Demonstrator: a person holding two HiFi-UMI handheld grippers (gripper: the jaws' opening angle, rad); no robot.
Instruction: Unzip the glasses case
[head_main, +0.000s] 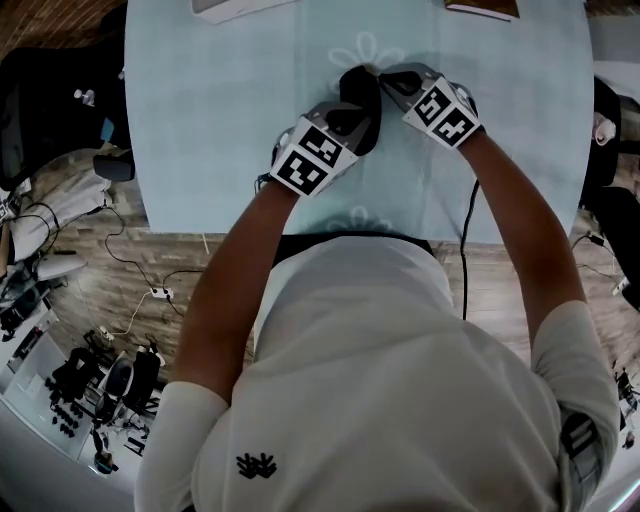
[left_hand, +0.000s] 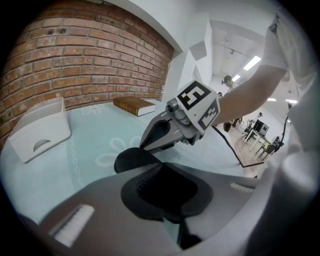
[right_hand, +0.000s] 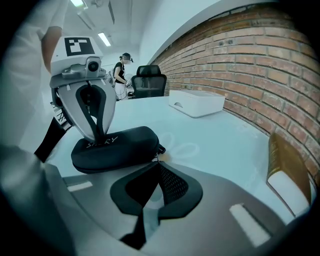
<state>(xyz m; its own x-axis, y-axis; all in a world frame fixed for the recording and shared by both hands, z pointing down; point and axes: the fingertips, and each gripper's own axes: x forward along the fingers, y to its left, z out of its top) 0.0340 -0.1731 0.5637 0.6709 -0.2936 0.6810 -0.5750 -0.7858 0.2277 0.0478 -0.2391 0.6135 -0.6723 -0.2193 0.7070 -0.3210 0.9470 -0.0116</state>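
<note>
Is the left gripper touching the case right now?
Touching. The right gripper view shows the left gripper with its tips pressed down on the top of the case.

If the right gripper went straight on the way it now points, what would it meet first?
The case. The right gripper is shut on the zip pull at the case's near end, so it would likely press into that end at once.
</note>
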